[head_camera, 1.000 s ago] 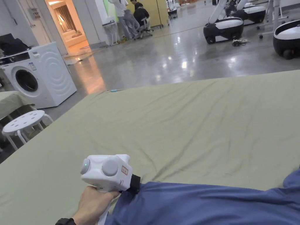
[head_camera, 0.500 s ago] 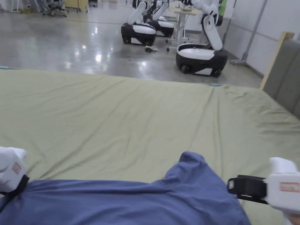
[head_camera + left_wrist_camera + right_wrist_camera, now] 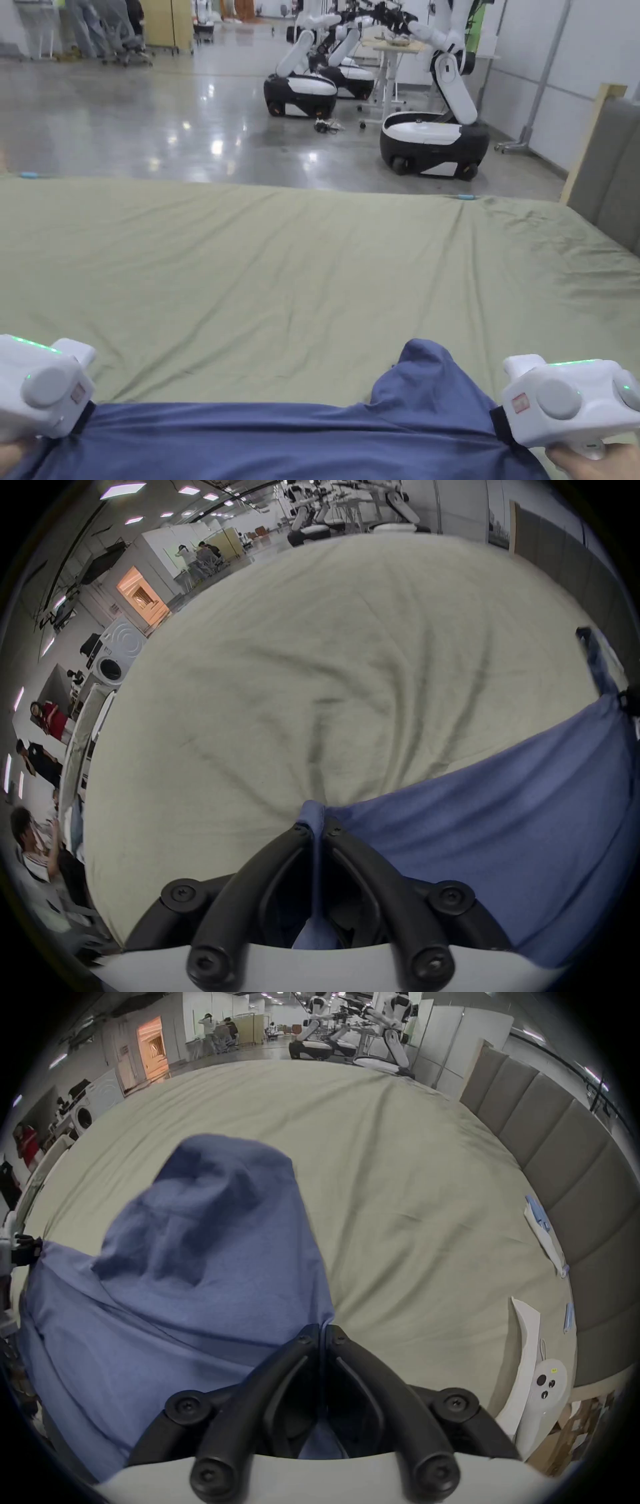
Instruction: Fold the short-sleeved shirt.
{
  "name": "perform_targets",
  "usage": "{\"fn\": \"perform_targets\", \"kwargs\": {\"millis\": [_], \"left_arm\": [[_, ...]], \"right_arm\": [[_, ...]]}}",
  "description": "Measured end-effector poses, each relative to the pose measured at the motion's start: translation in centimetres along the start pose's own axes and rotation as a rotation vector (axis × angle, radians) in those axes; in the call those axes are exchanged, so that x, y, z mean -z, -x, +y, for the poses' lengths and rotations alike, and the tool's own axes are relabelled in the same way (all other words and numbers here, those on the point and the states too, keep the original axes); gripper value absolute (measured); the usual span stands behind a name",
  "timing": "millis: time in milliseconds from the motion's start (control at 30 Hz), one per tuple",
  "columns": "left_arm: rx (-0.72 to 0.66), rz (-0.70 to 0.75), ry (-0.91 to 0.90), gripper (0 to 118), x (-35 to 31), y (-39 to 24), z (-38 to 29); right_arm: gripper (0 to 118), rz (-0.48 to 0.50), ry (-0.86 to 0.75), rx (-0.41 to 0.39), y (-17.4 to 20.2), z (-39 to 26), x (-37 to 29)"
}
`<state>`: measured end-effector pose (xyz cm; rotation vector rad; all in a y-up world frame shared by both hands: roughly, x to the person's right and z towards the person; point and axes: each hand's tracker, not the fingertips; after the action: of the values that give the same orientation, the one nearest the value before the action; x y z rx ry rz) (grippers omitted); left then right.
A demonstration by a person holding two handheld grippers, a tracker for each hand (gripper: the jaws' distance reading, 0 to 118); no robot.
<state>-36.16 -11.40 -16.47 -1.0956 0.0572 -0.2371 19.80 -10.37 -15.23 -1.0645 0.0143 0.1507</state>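
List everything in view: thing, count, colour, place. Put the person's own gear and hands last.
shirt: one, blue, on the near edge of the bed, stretched between the two grippers, one sleeve bunched up toward the right.
bed sheet: one, olive green, wrinkled, covering the whole bed.
headboard: one, grey padded panels, along the bed's right side.
wheeled robots: at least three, white and black, on the shiny floor beyond the bed.
washing machine: one, white, far left of the bed.
people: several, left of the bed and in the far background.
left gripper: one, white body, black jaws shut on the shirt's left corner.
right gripper: one, white body, black jaws shut on the shirt's right edge.
hand: one, at the bottom right, holding the right gripper.
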Motion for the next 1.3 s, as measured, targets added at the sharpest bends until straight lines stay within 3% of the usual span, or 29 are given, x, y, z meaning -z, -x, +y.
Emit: {"fn": "perform_targets", "kwargs": {"millis": [100, 200, 400, 567, 833, 900, 933, 967, 1000, 1033, 1133, 1300], "left_arm": [[-0.137, -0.101, -0.138, 1, -4.7, 2.8, -1.0], [-0.171, -0.212, -0.225, 1, -9.7, 4.8, -4.0], [-0.239, -0.281, -0.325, 1, -15.7, 6.5, -15.1], [-0.238, -0.289, -0.282, 1, -15.4, 6.2, -23.6], [-0.339, -0.327, -0.267, 2, -14.0, 4.5, -27.9], [-0.344, -0.314, -0.282, 8, -14.0, 4.4, -28.5], [-0.346, -0.299, -0.301, 20, -14.2, 4.4, -28.7], [-0.332, -0.263, -0.330, 50, -14.5, 4.5, -28.4], [-0.321, -0.243, -0.364, 61, -15.4, 4.6, -28.5], [-0.311, -0.241, -0.412, 61, -16.3, 4.6, -28.6], [-0.261, -0.196, -0.572, 61, -21.4, 3.5, -27.7], [-0.286, -0.117, -0.828, 61, -28.0, 1.6, -27.8]], "right_arm": [[4, 0.091, -0.122, 0.088, -1.3, -0.9, -4.4], [4, 0.182, -0.200, 0.141, -2.0, -3.4, -9.8], [4, 0.205, -0.307, 0.168, -1.0, -13.3, -17.7], [4, 0.263, -0.335, 0.271, 0.5, -21.3, -18.5], [4, 0.240, -0.272, 0.301, 2.0, -24.6, -16.1], [4, 0.222, -0.300, 0.266, 2.4, -24.7, -15.9], [13, 0.209, -0.312, 0.247, 2.5, -24.5, -16.1], [43, 0.200, -0.314, 0.236, 2.7, -24.4, -16.3], [72, 0.194, -0.319, 0.224, 2.8, -24.2, -16.6], [87, 0.179, -0.340, 0.202, 3.0, -24.0, -17.0], [87, 0.140, -0.424, 0.144, 2.6, -23.1, -19.2], [87, 0.157, -0.637, 0.074, 7.1, -22.3, -24.7]]}}
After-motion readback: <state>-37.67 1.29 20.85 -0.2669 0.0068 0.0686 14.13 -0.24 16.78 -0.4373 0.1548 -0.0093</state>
